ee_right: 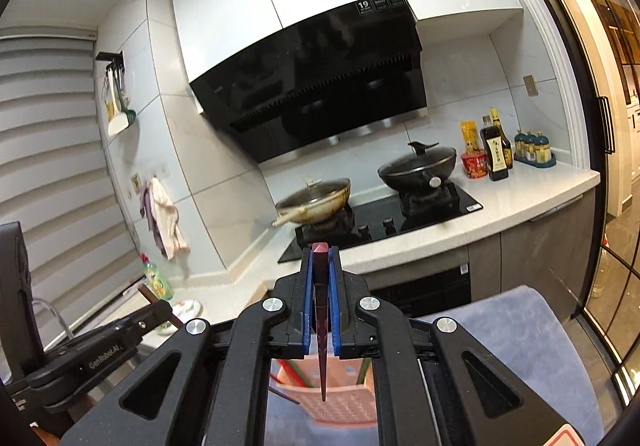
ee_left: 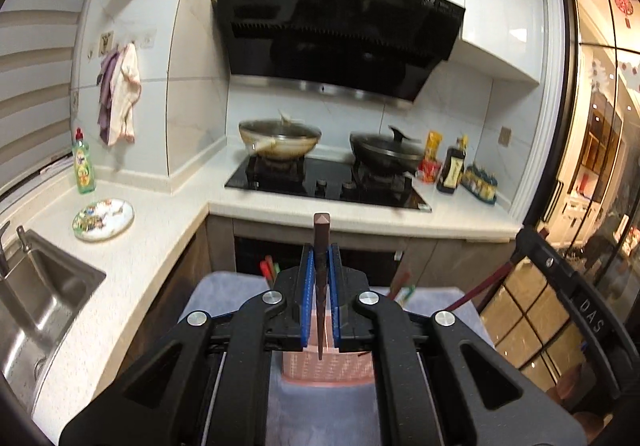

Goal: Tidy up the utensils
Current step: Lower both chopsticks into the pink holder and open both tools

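1. The left claw [ee_left: 321,270] is clamped on a brown chopstick [ee_left: 321,246], upright above the pink basket [ee_left: 328,368].
2. The right claw [ee_right: 321,278] grips a dark red chopstick [ee_right: 321,310], tip hanging over the pink basket [ee_right: 340,402] below it.

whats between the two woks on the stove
Nothing stands between the tan wok and the black lidded wok: only bare black cooktop and the burner knobs, clearest in the right wrist view.
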